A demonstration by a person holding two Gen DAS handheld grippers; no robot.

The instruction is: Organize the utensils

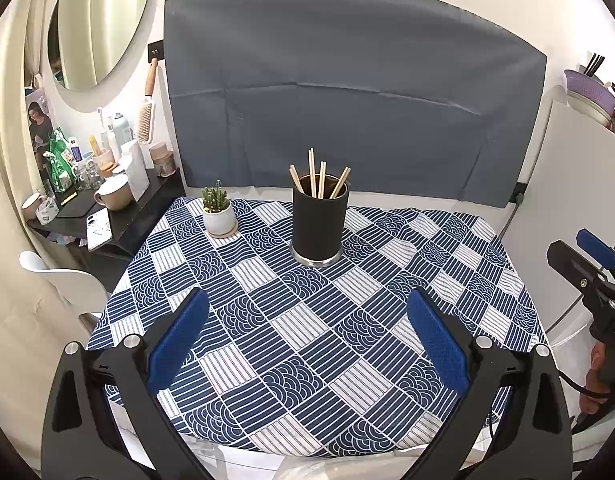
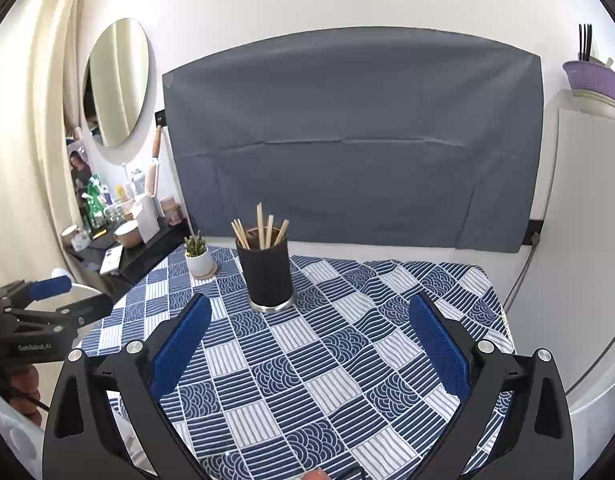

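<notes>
Nearest in each wrist view, a claw is hanging over the near edge of the table with its blue pads spread wide and nothing between them: the left gripper (image 1: 307,344) and the right gripper (image 2: 309,346) are both standing apart and empty. In the left view the right gripper is showing at the right border, held by a hand (image 1: 597,376); in the right view the left gripper is showing at the left border.

Under both, a blue-and-white patterned tablecloth (image 1: 319,320) is covering the table, and the stretch between the claws and the holder is lying bare — nothing is blocking the way.

Farther back, toward the middle of the cloth, a black cylindrical holder (image 1: 320,222) is standing upright on a metal base, and the wooden chopsticks (image 1: 319,178) are sitting inside it, their tops fanning out above the rim. Just to its left, apart from it, a small potted succulent (image 1: 218,210) is resting on a round coaster.

Beyond the table a grey cloth (image 1: 347,96) is hanging on the white wall. To the left, a dark side shelf (image 1: 119,208) is carrying mugs, jars and bottles — above it a round mirror (image 1: 103,20) and a hanging hairbrush (image 1: 146,108). At the far right a white cabinet (image 1: 563,184) is bearing a purple basket (image 1: 587,88) with dark sticks in it.
</notes>
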